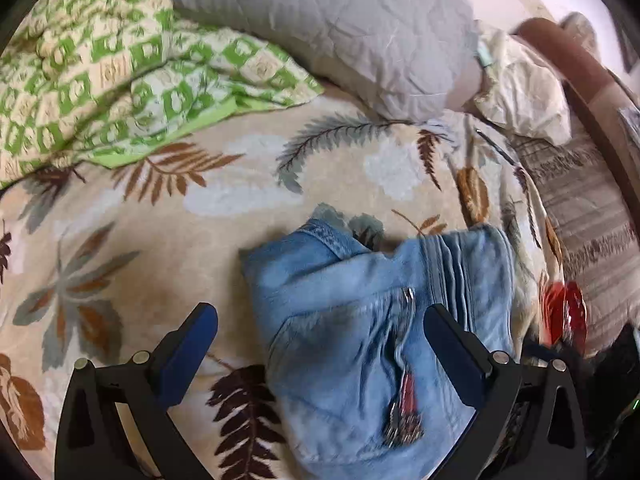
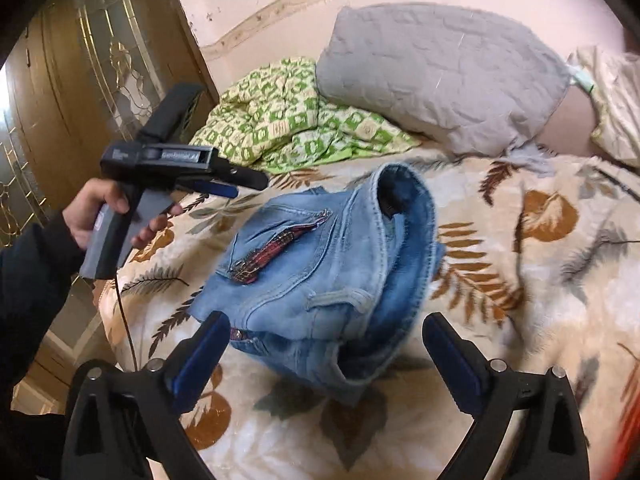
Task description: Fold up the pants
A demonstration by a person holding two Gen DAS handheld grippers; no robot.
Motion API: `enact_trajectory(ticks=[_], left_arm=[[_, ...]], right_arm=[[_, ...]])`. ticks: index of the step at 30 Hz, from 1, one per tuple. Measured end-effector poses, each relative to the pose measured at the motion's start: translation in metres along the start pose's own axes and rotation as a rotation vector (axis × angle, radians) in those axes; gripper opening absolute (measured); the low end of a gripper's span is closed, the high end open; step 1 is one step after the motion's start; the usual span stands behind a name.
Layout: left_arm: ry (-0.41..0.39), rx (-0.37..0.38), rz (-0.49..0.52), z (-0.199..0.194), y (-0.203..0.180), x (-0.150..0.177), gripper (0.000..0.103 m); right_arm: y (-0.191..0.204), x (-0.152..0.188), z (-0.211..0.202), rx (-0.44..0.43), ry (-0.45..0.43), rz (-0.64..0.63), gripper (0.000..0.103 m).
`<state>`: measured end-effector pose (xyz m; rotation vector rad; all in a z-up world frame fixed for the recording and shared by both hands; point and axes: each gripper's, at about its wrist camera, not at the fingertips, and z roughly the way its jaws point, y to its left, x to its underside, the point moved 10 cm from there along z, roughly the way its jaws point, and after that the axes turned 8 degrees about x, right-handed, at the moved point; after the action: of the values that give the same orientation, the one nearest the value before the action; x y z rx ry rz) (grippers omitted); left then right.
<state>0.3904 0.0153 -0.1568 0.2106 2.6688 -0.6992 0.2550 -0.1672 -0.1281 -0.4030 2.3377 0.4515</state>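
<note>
Light blue denim pants (image 1: 352,320) lie folded in a thick bundle on the leaf-patterned blanket (image 1: 140,240). A red plaid trimmed pocket faces up on them (image 2: 272,252). My left gripper (image 1: 320,332) is open and empty, its blue pads either side of the bundle, above it. It also shows in the right wrist view (image 2: 244,184), held in a hand left of the pants (image 2: 320,280). My right gripper (image 2: 326,340) is open and empty, hovering over the near edge of the bundle.
A green checked quilt (image 1: 100,72) and a grey pillow (image 1: 352,28) lie at the head of the bed. A cream pillow (image 1: 520,88) and a striped cloth (image 1: 588,220) are to the right. A wooden wardrobe (image 2: 80,80) stands left of the bed.
</note>
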Motion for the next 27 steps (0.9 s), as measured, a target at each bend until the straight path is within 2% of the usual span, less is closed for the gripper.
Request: enact_trajectory(ticks=[4, 7, 8, 9, 10, 11, 12, 13, 15, 16, 18, 21, 24, 27], left_arm=[[0.006, -0.065, -0.053, 0.017, 0.013, -0.021, 0.102], [0.081, -0.111, -0.038, 0.037, 0.02, -0.025, 0.102], [0.098, -0.133, -0.017, 0.042, 0.02, -0.025, 0.102], [0.113, -0.155, 0.005, 0.046, 0.021, -0.025, 0.101], [0.136, -0.163, 0.021, 0.052, 0.021, -0.024, 0.089], [0.16, -0.157, 0.025, 0.057, 0.02, -0.021, 0.074], [0.186, -0.135, 0.024, 0.061, 0.017, -0.018, 0.037], [0.206, -0.114, 0.029, 0.065, 0.013, -0.016, 0.03], [0.216, -0.129, 0.081, 0.068, 0.007, -0.014, 0.023], [0.218, -0.134, 0.082, 0.068, 0.008, -0.014, 0.02], [0.209, -0.175, 0.059, 0.066, 0.018, -0.016, 0.006], [0.223, -0.135, 0.03, 0.071, 0.021, -0.015, 0.006], [0.233, -0.167, 0.049, 0.078, 0.018, -0.014, 0.006], [0.243, -0.192, 0.05, 0.081, 0.02, -0.015, 0.006]], right_arm=[[-0.001, -0.002, 0.018, -0.004, 0.027, 0.032, 0.08], [-0.003, -0.002, 0.03, -0.005, 0.05, 0.052, 0.075], [-0.002, -0.001, 0.035, -0.017, 0.059, 0.05, 0.072], [-0.001, -0.001, 0.037, -0.022, 0.067, 0.046, 0.063], [0.0, 0.0, 0.041, -0.025, 0.078, 0.036, 0.057], [0.0, 0.002, 0.048, -0.016, 0.094, 0.02, 0.04], [-0.002, 0.004, 0.052, 0.008, 0.101, 0.003, 0.034], [-0.001, 0.005, 0.053, 0.007, 0.099, -0.005, 0.032], [0.001, 0.004, 0.051, -0.007, 0.078, -0.019, 0.028], [0.001, 0.004, 0.05, -0.008, 0.07, -0.024, 0.027], [0.004, 0.004, 0.041, -0.027, 0.029, -0.031, 0.025], [0.011, 0.014, 0.019, -0.048, -0.055, -0.036, 0.023], [0.014, 0.034, 0.017, -0.018, -0.061, -0.046, 0.022], [0.015, 0.032, 0.012, -0.008, -0.084, -0.031, 0.022]])
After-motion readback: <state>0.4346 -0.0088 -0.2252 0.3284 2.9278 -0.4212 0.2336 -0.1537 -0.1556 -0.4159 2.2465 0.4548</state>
